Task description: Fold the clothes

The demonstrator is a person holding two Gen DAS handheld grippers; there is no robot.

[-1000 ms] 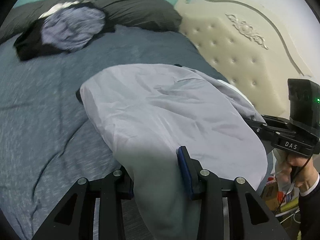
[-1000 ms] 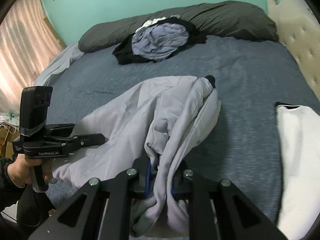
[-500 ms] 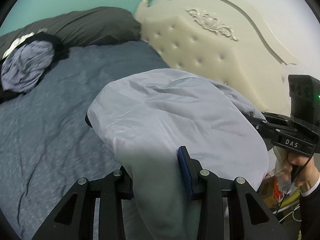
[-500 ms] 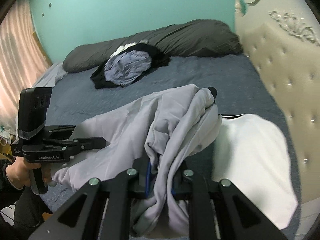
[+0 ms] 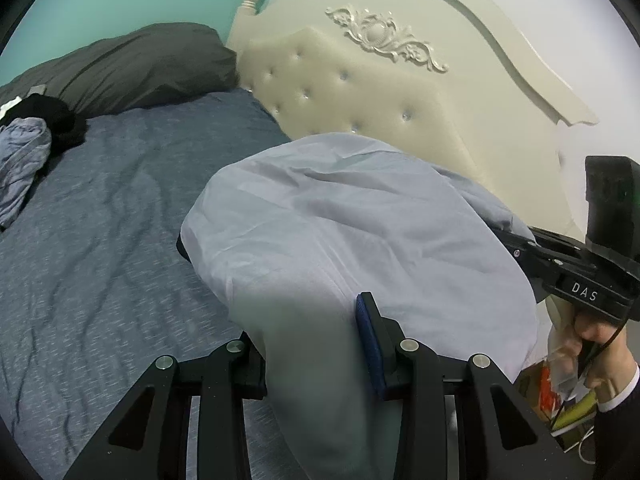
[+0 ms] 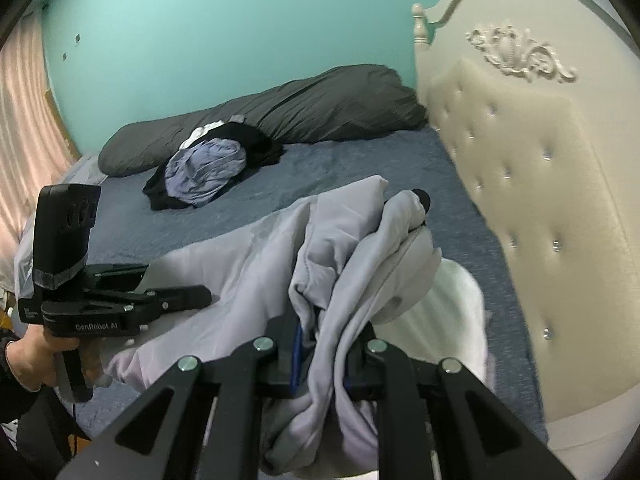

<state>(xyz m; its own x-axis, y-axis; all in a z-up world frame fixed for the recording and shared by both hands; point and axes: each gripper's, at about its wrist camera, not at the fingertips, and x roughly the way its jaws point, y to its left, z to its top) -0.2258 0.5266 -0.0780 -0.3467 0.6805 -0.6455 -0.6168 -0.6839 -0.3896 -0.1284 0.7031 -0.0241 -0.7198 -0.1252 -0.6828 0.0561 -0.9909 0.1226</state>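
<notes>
Both grippers up off the bed (image 5: 100, 248), 2 holds on 1 pale grey garment (image 5: 360, 220). Left gripper (image 5: 312, 344) clamped on a thick bunch of cloth between its jaws, fabric draped ahead and off to the right. Right gripper (image 6: 320, 352) pinched narrow on a gathered wad, folds spilling forward past the tips. Just beyond the right jaws, a white piece (image 6: 452, 312) lying flat, seemingly done. Far ahead, a heap of clothes (image 6: 208, 172) against the dark pillow (image 6: 300, 112), not yet folded. Looks like plenty left.
</notes>
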